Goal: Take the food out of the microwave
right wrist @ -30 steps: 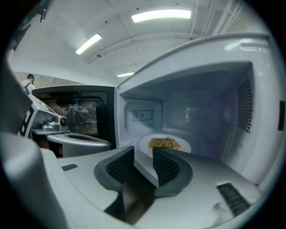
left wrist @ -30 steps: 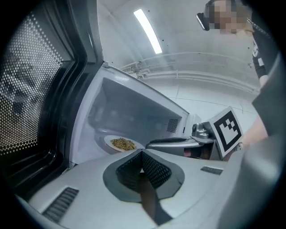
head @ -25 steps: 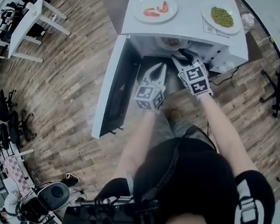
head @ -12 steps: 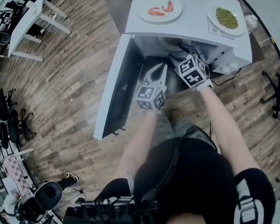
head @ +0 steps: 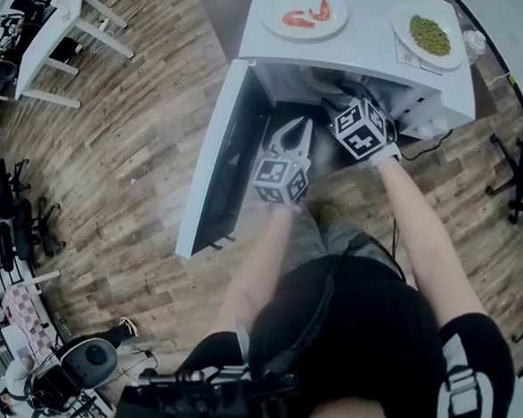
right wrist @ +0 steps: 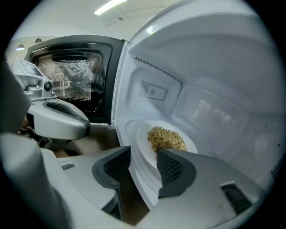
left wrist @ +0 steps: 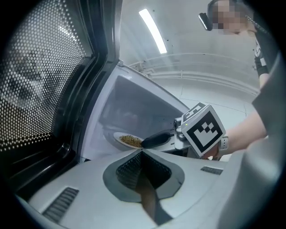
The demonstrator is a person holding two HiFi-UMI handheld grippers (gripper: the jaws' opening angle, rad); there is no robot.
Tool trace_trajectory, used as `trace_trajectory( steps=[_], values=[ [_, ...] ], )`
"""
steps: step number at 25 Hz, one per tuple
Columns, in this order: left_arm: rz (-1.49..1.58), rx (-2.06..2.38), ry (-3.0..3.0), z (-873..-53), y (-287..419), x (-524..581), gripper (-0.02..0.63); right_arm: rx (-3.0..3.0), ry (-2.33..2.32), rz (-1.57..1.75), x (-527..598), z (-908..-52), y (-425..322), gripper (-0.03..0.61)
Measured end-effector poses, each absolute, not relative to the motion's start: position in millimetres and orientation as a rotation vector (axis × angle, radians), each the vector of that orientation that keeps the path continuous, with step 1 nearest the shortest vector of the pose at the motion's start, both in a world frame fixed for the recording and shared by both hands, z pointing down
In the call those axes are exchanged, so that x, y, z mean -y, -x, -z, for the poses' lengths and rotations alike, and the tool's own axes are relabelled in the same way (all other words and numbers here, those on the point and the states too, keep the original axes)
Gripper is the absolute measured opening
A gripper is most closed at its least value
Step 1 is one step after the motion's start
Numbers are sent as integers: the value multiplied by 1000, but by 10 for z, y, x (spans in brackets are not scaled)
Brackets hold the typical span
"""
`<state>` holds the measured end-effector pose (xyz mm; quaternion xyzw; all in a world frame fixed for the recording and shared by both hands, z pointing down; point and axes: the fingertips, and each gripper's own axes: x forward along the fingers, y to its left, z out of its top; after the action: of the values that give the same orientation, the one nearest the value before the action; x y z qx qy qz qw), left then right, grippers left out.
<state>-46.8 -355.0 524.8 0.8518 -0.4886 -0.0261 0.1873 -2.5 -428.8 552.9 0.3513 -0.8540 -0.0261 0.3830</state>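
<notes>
The white microwave (head: 357,41) stands with its door (head: 212,167) swung open to the left. Inside sits a white plate (right wrist: 144,134) of brown grainy food (right wrist: 166,137), also in the left gripper view as plate (left wrist: 117,137). My right gripper (right wrist: 143,157) reaches into the cavity; its jaws are closing with the plate's near rim between the pads, one pad over the plate, the other under its edge. In the head view the right gripper (head: 348,90) is partly hidden under the microwave's top. My left gripper (left wrist: 142,153) waits shut and empty just outside the opening, near the door.
On top of the microwave are a plate of shrimp (head: 305,14) and a plate of green peas (head: 431,34). The open door blocks the left side. A cable (head: 422,146) runs at the right. Wooden floor lies around, with desks and chairs far left.
My right gripper has rolled and gone deeper and lower into the cavity, toward the plate. The left gripper has stayed where it was.
</notes>
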Motion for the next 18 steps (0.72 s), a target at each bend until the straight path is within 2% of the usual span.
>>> trace_trajectory(
  steps=[3, 6, 9, 18],
  values=[
    [75, 1376, -2391, -5254, 475, 3536, 2, 2186, -884, 75, 4238, -5505, 33, 153],
    [73, 1377, -2387, -5256, 475, 3537, 2, 2196, -870, 90, 4172, -5496, 42, 147],
    [78, 1375, -2374, -5269, 465, 3560, 2, 2208, -870, 99, 4117, -5508, 28, 104],
    [83, 1330, -2328, -5268, 394, 3623, 3, 2251, -864, 107, 3899, -5464, -3, 89]
  ],
)
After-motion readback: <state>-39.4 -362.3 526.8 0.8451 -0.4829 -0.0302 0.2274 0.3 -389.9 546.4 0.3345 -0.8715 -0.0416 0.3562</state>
